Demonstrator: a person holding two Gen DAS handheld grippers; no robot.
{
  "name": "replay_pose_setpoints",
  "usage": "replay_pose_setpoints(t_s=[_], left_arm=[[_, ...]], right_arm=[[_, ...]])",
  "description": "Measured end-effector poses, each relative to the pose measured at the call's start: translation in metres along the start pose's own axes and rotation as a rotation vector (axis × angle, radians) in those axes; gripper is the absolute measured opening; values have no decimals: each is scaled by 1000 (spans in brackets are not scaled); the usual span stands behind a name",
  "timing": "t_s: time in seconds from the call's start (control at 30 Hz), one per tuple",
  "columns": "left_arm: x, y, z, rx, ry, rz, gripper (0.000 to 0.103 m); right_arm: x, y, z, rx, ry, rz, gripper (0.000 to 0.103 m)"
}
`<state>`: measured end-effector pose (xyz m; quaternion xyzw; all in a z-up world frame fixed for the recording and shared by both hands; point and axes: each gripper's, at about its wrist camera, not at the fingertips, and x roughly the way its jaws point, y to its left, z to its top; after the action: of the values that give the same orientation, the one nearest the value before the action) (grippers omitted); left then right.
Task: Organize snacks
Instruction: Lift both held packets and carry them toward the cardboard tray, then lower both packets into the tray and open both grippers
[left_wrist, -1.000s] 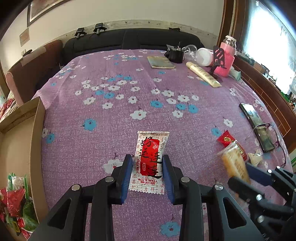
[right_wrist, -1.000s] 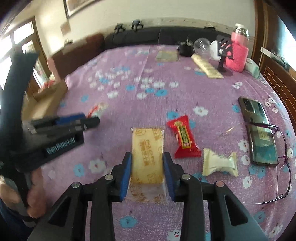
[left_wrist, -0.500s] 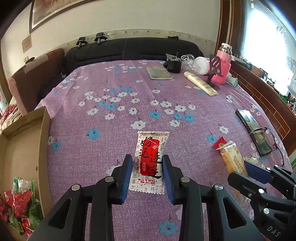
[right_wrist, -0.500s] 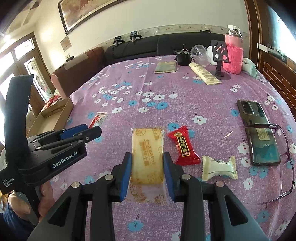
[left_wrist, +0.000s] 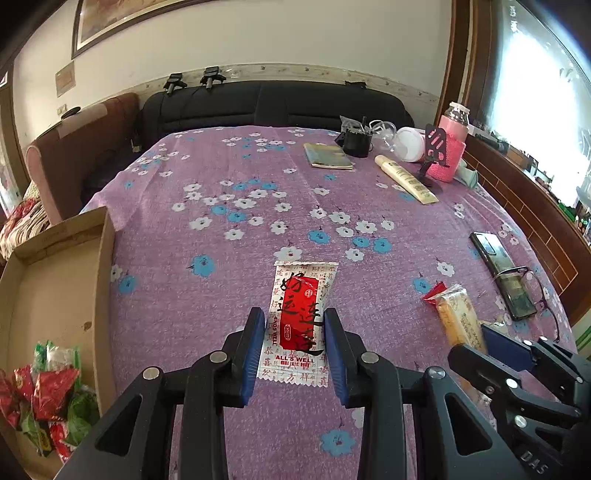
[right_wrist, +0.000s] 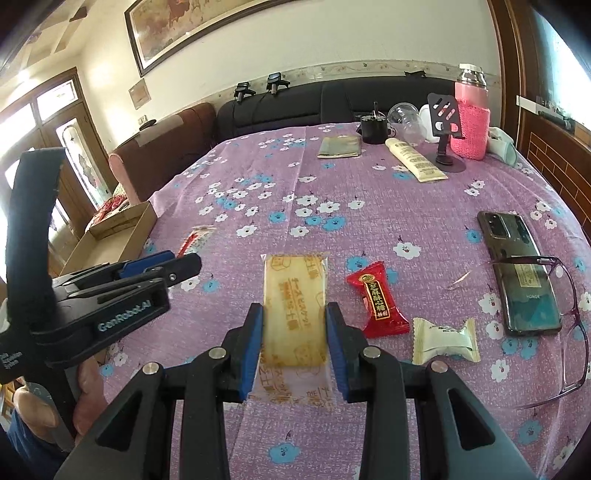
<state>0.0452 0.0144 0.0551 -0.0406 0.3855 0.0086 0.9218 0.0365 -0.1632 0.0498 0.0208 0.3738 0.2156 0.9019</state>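
My left gripper (left_wrist: 294, 325) is shut on a white-and-red snack packet (left_wrist: 301, 317), held a little above the purple flowered cloth. My right gripper (right_wrist: 294, 321) is shut on a yellow biscuit packet (right_wrist: 295, 302), also lifted off the cloth. In the right wrist view the left gripper (right_wrist: 184, 263) shows at the left with the white-and-red packet (right_wrist: 194, 239) in its jaws. On the cloth to the right lie a red candy (right_wrist: 378, 302) and a cream wrapped candy (right_wrist: 445, 339). An open cardboard box (left_wrist: 55, 280) at the left edge holds several red and green snacks (left_wrist: 44, 398).
A phone (right_wrist: 517, 273) with glasses (right_wrist: 565, 332) laid over it lies at the right. At the far end stand a pink bottle (right_wrist: 471, 118), a phone stand (right_wrist: 445, 129), a cream tube (right_wrist: 415, 158), a booklet (right_wrist: 340, 147) and a black cup (right_wrist: 373, 127). A hand (right_wrist: 33, 410) grips the left tool.
The left gripper has risen slightly with its packet, bringing more of the box and the room into view. The right gripper has held almost still with the biscuit packet.
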Motion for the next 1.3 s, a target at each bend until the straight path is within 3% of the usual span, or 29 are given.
replay_pose_setpoints(t_s=[0.4,0.87,1.1,1.3], left_arm=[[-36,37,-17,-71,-44,34,34],[-87,127,-47,-193,-130,155,34],[-92,163,-64,-256,-130,206,34],[-87,185,-76,-301,-111,220,34]], right_arm=[[0,4,-1,-18,-8,-3,32],[2,9,-1,-18,-17,-19,33],[-8,32,5,7,-8,60,33],[-12,89,8,-58,26,185,33]])
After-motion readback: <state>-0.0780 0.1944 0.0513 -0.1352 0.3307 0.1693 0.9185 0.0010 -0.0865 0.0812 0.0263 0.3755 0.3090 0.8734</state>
